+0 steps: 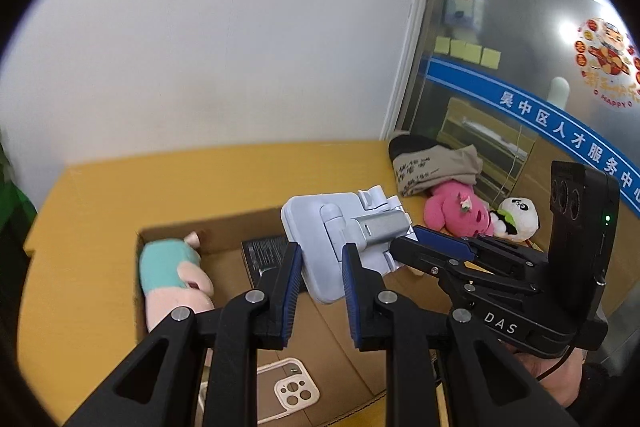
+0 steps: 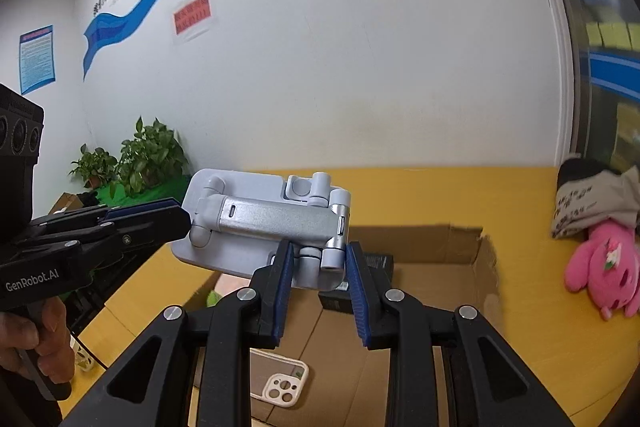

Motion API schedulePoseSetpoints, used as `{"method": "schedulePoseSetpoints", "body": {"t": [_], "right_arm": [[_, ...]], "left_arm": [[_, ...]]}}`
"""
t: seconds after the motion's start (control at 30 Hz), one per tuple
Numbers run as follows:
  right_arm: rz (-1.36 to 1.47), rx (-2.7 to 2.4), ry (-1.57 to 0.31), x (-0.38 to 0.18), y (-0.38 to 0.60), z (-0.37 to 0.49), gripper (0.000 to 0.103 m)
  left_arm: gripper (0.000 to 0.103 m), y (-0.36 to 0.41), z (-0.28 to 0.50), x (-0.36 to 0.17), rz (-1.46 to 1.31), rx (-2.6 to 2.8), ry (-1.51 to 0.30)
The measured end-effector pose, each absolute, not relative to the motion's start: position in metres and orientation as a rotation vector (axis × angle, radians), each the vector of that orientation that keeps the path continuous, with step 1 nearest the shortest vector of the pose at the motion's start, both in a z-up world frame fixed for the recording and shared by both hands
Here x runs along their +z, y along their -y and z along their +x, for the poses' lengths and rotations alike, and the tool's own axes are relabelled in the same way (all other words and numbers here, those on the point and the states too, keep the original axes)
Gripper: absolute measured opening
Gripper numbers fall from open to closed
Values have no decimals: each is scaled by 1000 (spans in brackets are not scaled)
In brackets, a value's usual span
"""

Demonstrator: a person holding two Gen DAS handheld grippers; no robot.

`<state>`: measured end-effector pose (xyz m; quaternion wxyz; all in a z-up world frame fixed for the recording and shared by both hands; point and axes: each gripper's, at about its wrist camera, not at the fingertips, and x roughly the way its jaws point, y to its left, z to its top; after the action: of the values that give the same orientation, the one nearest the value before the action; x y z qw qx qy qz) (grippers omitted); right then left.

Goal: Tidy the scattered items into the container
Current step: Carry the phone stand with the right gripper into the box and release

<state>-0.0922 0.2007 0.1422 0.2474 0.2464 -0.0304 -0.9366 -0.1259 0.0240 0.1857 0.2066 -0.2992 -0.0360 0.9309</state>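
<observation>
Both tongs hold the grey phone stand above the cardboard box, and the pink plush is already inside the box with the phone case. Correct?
Not quite. The left wrist view shows the pink plush lying on the yellow table, outside the cardboard box. The rest holds: left tongs and right tongs both grip the phone stand; the phone case lies inside.

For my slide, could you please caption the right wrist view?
Both grippers hold a grey phone stand above the cardboard box.

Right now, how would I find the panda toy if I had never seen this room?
Find the yellow table by the glass wall, then look past the cardboard box toward that glass. A heap of soft things lies there: a grey cloth, a pink plush and, beside it, the panda toy. It is the only white one, round, with black ears and eye patches.
</observation>
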Motion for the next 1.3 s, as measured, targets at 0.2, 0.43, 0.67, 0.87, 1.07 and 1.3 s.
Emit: {"method": "schedulePoseSetpoints", "body": {"t": [0.2,0.43,0.67,0.87,1.07,1.3], "right_arm": [[882,-2505,101,87,-195,-147,29],[1140,-2452,89,29,-185,-201,29],[1356,-2304,29,-7,-166,-222,26],[1343,-2373,-66,-2,-168,-210,58],[1200,-2464,160,37,-242,-160,103],[1015,-2469,102,67,-271,-86,42]], "left_arm": [[20,-15,-185,130,-1041,2509,198],[19,-9,-234,68,-1272,2426,289],[0,-38,-243,18,-1468,2292,221],[7,-16,-220,31,-1445,2412,210],[86,19,-147,95,-1153,2693,220],[7,10,-81,107,-1125,2697,166]]}}
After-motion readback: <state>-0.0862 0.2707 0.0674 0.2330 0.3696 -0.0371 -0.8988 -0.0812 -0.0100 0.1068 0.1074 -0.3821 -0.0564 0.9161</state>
